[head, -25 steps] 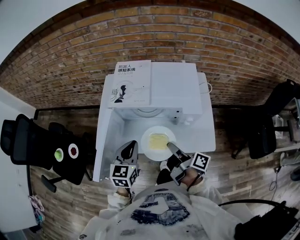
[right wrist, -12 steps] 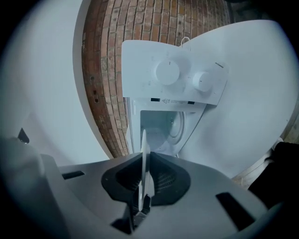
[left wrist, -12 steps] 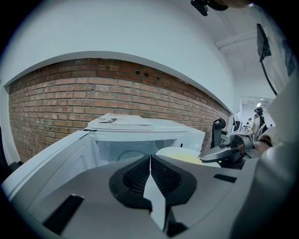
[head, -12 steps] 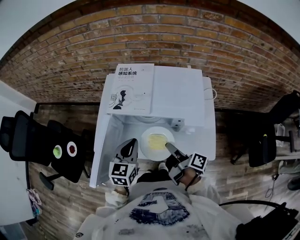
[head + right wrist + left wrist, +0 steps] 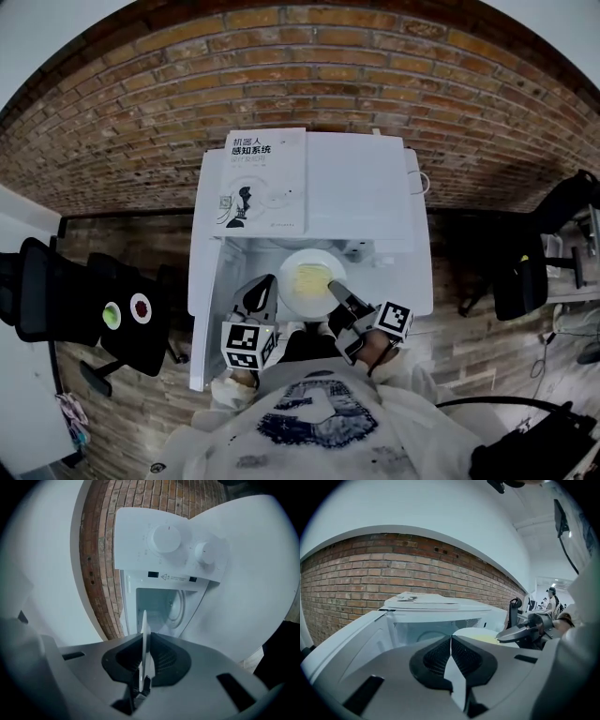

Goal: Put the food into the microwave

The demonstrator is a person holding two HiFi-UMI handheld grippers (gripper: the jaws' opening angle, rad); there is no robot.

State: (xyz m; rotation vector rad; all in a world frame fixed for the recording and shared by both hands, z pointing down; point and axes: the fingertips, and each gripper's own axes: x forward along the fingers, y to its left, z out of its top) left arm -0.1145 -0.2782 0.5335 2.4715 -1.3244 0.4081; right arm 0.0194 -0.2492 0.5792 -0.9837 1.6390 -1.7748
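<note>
The right gripper (image 5: 333,287), jaws clamped on its rim, holds the plate of food (image 5: 305,277) at the open mouth of the microwave (image 5: 347,187); sliding it inside and releasing remain, I judge. The left gripper (image 5: 262,287), jaws together on nothing, hovers before the microwave

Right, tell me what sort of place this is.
Probably an office or lab corner, not a home kitchen: a white microwave with a book on top stands against a bare brick wall, black office chairs flank it, and the right gripper holds a plate of food.
</note>
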